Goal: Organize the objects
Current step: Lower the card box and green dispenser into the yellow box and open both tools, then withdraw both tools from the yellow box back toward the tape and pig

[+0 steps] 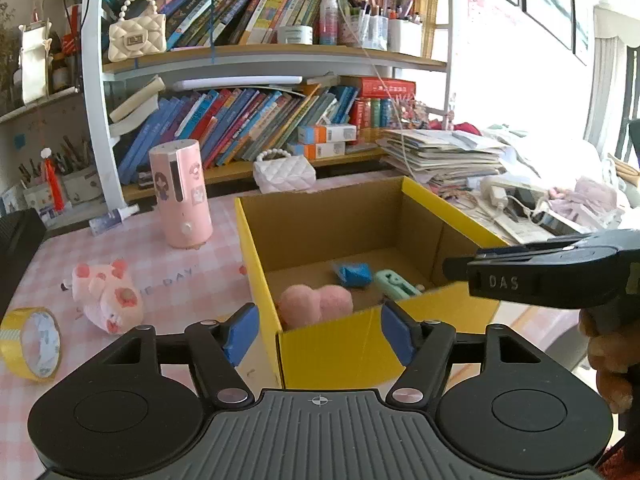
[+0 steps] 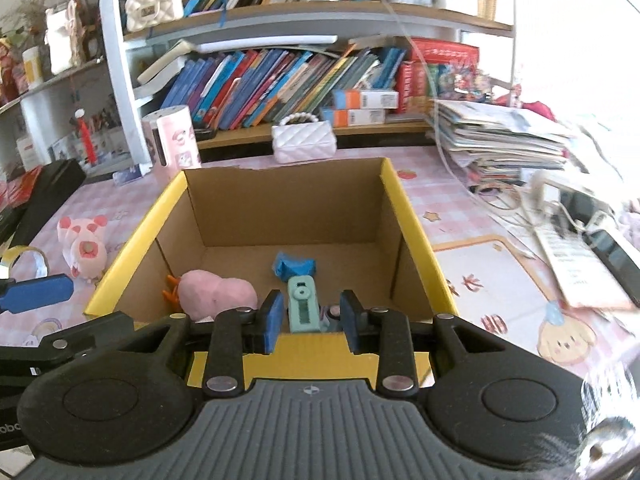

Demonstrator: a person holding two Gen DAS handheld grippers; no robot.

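Ahead of the blue fingers [image 2: 270, 318], a box [image 2: 416, 240] is showing yellow outer faces and brown inner walls. Inside are lying a pink plush [image 2: 216, 294], a blue item [image 2: 294, 266] and a mint-green item [image 2: 303, 306]. Left of them, pink-and-white checked tablecloth [image 1: 160, 280] is showing.

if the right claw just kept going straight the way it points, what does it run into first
Most likely the mint green gadget lying on the floor of the yellow cardboard box. The right claw points down over the near wall, with the gadget in line between its fingers. Depth is unclear, so the near wall could catch it first.
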